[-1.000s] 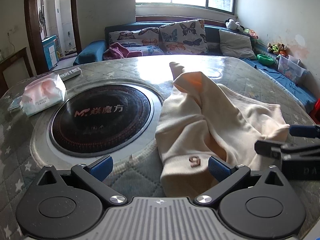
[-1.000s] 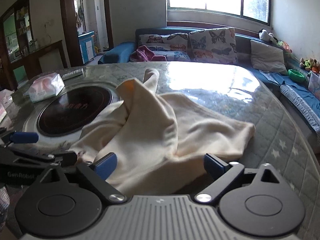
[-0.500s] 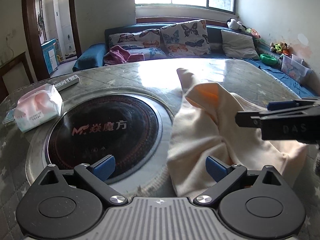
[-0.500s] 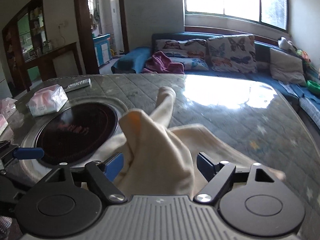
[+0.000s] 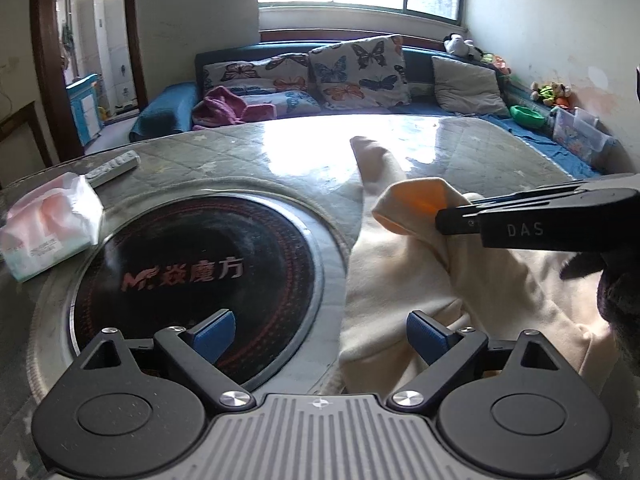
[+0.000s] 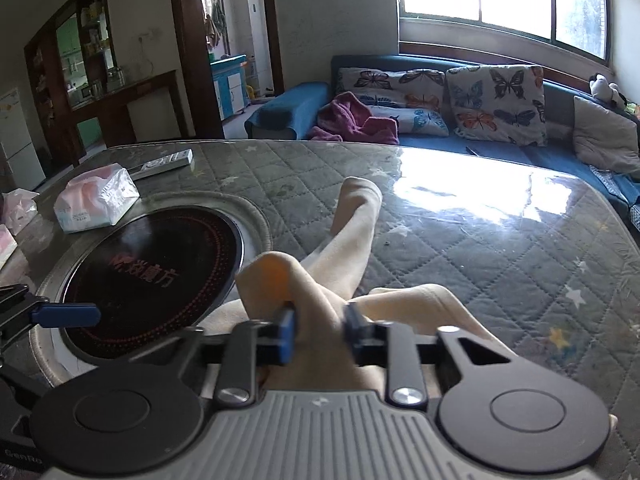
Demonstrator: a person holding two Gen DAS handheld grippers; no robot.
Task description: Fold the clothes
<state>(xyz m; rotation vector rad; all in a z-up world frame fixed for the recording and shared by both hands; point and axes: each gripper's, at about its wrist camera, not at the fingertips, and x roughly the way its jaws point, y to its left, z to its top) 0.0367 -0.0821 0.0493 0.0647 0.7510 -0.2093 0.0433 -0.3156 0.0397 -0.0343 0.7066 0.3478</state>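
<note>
A cream garment (image 5: 460, 292) lies crumpled on the quilted table, one sleeve (image 6: 356, 224) stretching toward the sofa. My right gripper (image 6: 318, 334) is shut on a raised fold of the garment (image 6: 316, 300) with an orange inner lining; it also shows in the left wrist view (image 5: 452, 216), pinching that fold. My left gripper (image 5: 320, 330) is open and empty, low over the table at the garment's near left edge, beside the black cooktop disc (image 5: 192, 276). One of its blue fingertips (image 6: 68, 315) shows at the left of the right wrist view.
A round black induction plate (image 6: 156, 276) is set into the table on the left. A tissue pack (image 5: 48, 228) and a remote control (image 5: 114, 168) lie beyond it. A blue sofa with butterfly cushions (image 5: 360, 68) stands behind the table.
My right gripper has moved forward onto the raised fold and shut on it, lifting it. My left gripper has shifted left, off the garment's hem, and stays open.
</note>
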